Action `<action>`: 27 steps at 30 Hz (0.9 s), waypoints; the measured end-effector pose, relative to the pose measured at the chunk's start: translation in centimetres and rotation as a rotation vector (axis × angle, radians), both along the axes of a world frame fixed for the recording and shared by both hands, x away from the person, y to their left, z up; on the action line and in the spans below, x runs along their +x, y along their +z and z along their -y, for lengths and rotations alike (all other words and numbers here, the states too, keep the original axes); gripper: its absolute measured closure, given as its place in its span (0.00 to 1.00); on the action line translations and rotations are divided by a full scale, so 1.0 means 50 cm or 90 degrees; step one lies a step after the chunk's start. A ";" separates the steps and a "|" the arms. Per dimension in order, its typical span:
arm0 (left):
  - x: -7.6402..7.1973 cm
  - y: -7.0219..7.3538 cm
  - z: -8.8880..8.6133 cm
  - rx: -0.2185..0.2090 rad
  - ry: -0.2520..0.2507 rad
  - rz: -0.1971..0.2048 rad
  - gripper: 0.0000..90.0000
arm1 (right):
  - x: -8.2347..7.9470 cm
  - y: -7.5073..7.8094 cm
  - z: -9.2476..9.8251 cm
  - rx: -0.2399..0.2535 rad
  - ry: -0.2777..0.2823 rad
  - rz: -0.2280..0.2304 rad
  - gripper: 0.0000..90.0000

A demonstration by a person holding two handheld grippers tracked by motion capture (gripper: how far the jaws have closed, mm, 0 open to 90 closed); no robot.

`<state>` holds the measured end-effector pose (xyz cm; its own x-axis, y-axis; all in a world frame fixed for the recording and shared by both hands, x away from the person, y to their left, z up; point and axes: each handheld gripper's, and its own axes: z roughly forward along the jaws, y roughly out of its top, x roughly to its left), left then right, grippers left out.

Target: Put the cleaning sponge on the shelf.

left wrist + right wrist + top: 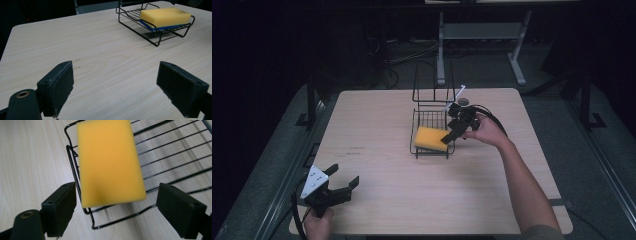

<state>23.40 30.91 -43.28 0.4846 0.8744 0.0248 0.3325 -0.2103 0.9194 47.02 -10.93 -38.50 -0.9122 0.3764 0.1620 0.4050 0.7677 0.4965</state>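
High view looks down from the near edge; both gripper views share the sponge, apparently closer rightward.

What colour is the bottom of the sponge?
Blue, under the yellow sponge in the left gripper view.

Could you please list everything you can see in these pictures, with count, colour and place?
sponge: one, yellow with a blue underside, lying in the rack, partly over its rim
rack: one, black wire, on the table right of middle
table: one, light wood, under everything
frame: one, grey metal, on the floor behind the table
left gripper: one, black, open, over the table's near left corner
right gripper: one, black, open, at the sponge's near end
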 end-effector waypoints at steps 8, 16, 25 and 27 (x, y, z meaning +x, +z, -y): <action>0.000 0.000 0.006 0.004 -0.007 0.000 0.15 | -0.028 -0.004 0.052 0.015 -0.020 0.001 0.18; 0.001 -0.001 0.006 -0.003 -0.007 -0.003 0.15 | -0.069 -0.011 0.115 0.011 -0.052 0.005 0.18; -0.002 0.001 0.014 0.007 -0.014 0.004 0.15 | -0.126 -0.028 0.171 0.004 -0.081 0.007 0.18; -0.002 0.000 0.013 0.003 -0.015 0.001 0.15 | -0.138 -0.030 0.179 0.003 -0.084 0.014 0.18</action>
